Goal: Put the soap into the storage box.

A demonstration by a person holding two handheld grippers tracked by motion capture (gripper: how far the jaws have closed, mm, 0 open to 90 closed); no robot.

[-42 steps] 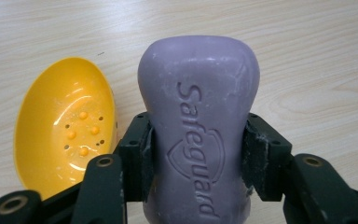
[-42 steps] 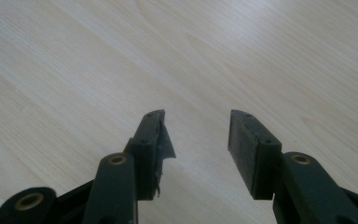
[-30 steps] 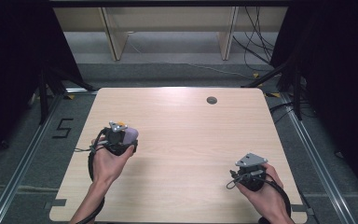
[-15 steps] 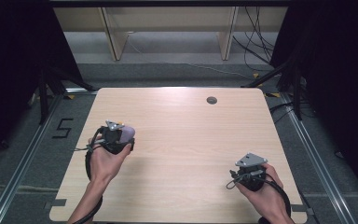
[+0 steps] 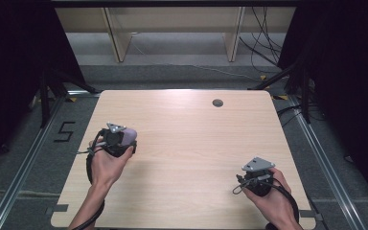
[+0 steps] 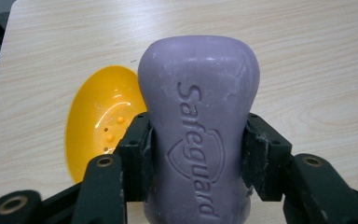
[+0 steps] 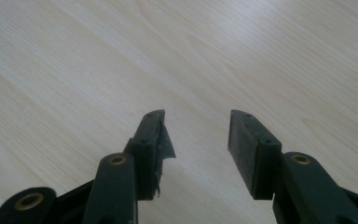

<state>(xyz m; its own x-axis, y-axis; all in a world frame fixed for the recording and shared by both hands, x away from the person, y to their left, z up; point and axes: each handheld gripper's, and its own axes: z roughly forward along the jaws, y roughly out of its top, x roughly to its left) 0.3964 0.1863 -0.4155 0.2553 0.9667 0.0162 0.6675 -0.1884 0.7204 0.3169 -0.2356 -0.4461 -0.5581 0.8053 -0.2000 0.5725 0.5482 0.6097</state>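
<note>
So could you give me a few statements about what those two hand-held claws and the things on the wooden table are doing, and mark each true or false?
1. The left gripper is clamped on a purple bar of soap stamped Safeguard. True.
2. The right gripper holds a second bar. False: its jaws stand apart with nothing between them, over the bare light wooden table.
3. A yellow oval plastic soap dish lies on the table beyond the soap, in the left gripper view. True.
4. The soap rests inside the dish. False: it is held between the jaws, in front of the dish.
5. The soap dish holds a sponge. False: it is empty.
</note>
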